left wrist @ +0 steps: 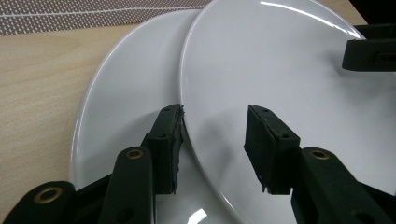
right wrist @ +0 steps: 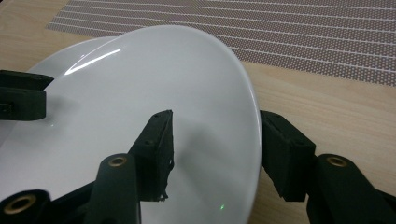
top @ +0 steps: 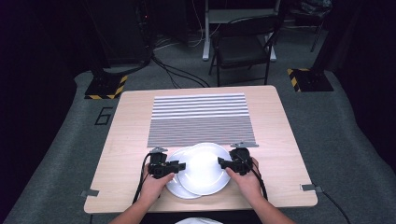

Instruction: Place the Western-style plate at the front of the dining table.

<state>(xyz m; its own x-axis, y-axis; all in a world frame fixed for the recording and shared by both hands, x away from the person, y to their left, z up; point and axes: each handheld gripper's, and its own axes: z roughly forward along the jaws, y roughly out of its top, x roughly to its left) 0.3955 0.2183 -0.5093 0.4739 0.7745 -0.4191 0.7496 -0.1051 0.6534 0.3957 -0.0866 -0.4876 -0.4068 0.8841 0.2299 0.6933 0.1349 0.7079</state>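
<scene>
Left tongs (left wrist: 212, 135) wide, straddling upper plate (left wrist: 289, 70) rim over lower plate (left wrist: 126, 93); right tongs (right wrist: 217, 154) likewise wide.

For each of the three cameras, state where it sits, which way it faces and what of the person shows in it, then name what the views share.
High view: fixed above the person's side, facing forward and down on the table; forearms, both hands, left gripper and right gripper show.
Left gripper view: rides the left gripper, looking along its jaws, which straddle the upper plate rim over the lower plate.
Right gripper view: rides the right gripper, jaws straddling the upper plate's opposite rim.
Shared: both plates, the striped mat, and in each gripper view the other gripper.
</scene>
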